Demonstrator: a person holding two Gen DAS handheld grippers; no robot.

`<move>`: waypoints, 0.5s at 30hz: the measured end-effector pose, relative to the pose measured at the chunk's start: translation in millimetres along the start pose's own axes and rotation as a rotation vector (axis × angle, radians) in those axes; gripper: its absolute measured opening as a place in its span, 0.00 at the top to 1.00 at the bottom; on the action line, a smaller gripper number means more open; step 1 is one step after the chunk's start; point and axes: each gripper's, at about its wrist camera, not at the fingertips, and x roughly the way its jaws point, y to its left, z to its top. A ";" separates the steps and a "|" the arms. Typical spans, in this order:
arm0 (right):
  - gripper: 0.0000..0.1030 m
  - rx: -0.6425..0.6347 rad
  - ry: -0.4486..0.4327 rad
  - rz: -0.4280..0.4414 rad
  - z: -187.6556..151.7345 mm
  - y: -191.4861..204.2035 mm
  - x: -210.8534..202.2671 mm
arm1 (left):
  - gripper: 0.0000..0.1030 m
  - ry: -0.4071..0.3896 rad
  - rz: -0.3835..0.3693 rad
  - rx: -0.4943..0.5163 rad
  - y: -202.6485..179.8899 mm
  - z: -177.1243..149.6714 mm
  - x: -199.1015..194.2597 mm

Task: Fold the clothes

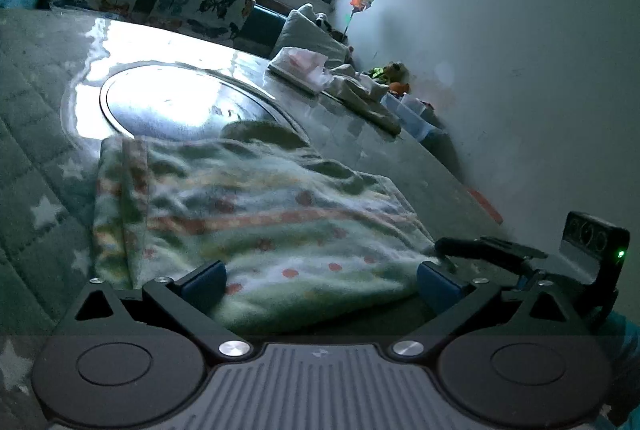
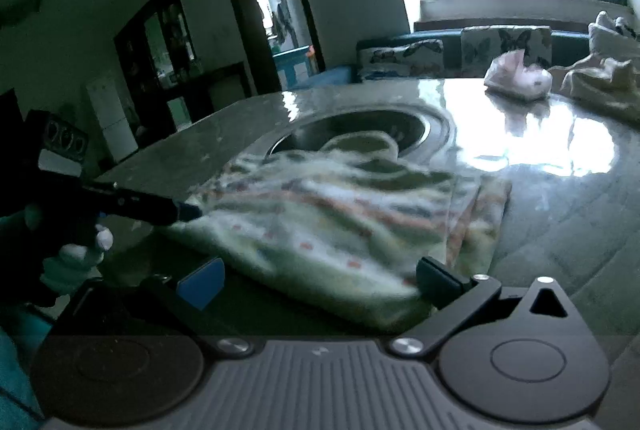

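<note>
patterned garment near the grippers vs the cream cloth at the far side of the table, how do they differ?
The patterned garment is pale green with orange stripes and dots; the cream cloth is plain. The garment lies fairly flat, one side folded over, by the open left gripper and right gripper; the cream cloth sits bunched. Both rest on the glossy table.

Left gripper (image 1: 322, 280) wide open over the dotty cloth (image 1: 256, 218) on the table (image 1: 384, 153) (right gripper (image 1: 448, 244) touches cloth's corner).

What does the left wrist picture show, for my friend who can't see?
A fuzzy striped, dotted garment lies on a shiny table, between the open left gripper fingers. The right gripper touches its corner.
</note>
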 end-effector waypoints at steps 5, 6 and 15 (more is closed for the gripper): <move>0.00 0.033 0.015 0.002 0.9 -9.0 9.3 | 0.00 -0.033 -0.003 0.016 -5.6 9.4 0.1; 0.00 0.032 0.027 0.000 -1.8 -10.1 12.5 | 0.00 -0.030 0.006 0.013 -4.5 10.6 1.6; 0.00 -0.040 0.035 0.010 31.5 -7.4 25.7 | 0.00 -0.039 0.051 -0.016 13.6 40.4 13.4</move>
